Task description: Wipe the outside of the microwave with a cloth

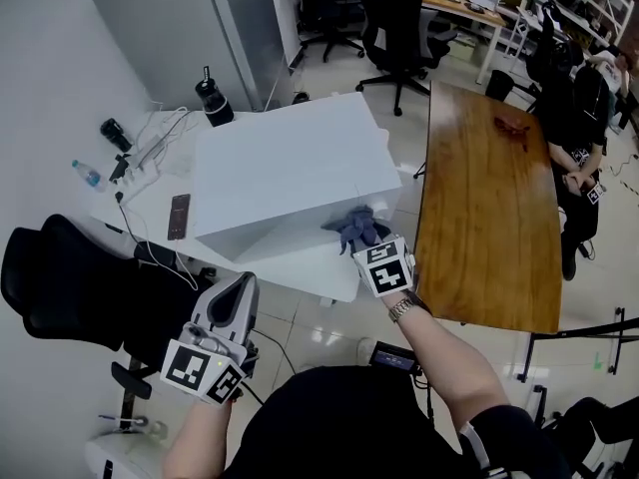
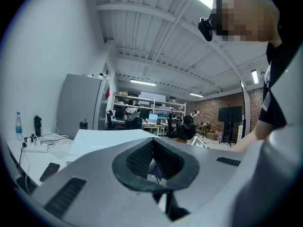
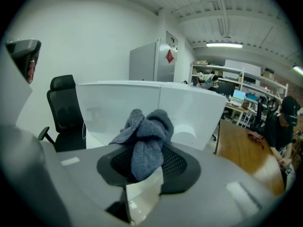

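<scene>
While your right gripper (image 1: 361, 239) is clamped on the bunched grey-blue cloth (image 1: 354, 226), your left gripper (image 1: 238, 285) hangs low and close to your body, its jaws pressed together with nothing between them. The cloth sits at the near right corner of the white microwave (image 1: 290, 168), where the glossy front face meets the right side. From above it overlaps that corner, but you cannot tell from any view whether it actually presses on the surface.

In the right gripper view the cloth (image 3: 147, 136) bulges up out of the black pads and hangs down between them, and the microwave's (image 3: 142, 108) shiny front fills the space just behind it. In the left gripper view the closed pads point roughly level toward the microwave's flat white top (image 2: 109, 136).

The microwave stands on a white table (image 1: 150, 203). To its left on that table lie a dark phone (image 1: 179, 216), a tangle of white cables with a power strip (image 1: 140, 158) and a small water bottle (image 1: 87, 175). A black flask (image 1: 214, 101) stands near the back left corner of the microwave. A wooden table (image 1: 489, 208) runs along your right, just beside the right gripper, and a black office chair (image 1: 60, 277) sits to your left, near the left gripper. You wear a metal watch (image 1: 402, 309) on your right wrist.
</scene>
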`<state>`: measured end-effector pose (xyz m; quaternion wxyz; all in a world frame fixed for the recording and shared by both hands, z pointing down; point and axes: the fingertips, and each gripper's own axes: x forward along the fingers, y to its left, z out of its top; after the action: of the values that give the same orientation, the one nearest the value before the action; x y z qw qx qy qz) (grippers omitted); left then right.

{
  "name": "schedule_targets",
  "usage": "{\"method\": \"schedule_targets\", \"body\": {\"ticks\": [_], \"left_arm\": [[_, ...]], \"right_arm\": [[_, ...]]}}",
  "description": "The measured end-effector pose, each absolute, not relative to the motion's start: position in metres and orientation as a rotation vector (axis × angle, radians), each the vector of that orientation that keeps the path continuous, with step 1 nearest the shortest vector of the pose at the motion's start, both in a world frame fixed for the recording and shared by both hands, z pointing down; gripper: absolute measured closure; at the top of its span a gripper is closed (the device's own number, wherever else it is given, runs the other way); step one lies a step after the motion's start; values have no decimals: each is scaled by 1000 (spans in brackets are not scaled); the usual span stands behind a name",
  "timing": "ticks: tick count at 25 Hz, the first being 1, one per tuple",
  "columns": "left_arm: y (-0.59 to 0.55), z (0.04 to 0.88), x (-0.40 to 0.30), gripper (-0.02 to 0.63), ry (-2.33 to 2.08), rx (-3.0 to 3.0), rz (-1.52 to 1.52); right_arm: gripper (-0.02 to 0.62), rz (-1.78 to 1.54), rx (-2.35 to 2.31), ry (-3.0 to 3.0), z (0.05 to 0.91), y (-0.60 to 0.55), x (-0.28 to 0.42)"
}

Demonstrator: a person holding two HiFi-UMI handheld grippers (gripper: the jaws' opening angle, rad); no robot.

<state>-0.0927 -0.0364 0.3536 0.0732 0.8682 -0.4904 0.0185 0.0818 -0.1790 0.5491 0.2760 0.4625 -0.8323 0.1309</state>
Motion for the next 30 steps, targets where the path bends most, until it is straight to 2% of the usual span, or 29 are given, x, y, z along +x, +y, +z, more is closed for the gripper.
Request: {"method": "schedule_targets", "body": {"ticks": [17, 24, 30], "left_arm": [[-63, 359, -4, 601, -1422, 2623, 133], [-73, 364, 10, 601, -1439, 2608, 172], [-81, 364, 8, 601, -1488, 2581, 192]], "right_arm": [[472, 355, 1250, -2278, 540, -189, 167], [472, 363, 1305, -2280, 538, -223, 200], [472, 345, 1278, -2316, 537, -249, 201]]}}
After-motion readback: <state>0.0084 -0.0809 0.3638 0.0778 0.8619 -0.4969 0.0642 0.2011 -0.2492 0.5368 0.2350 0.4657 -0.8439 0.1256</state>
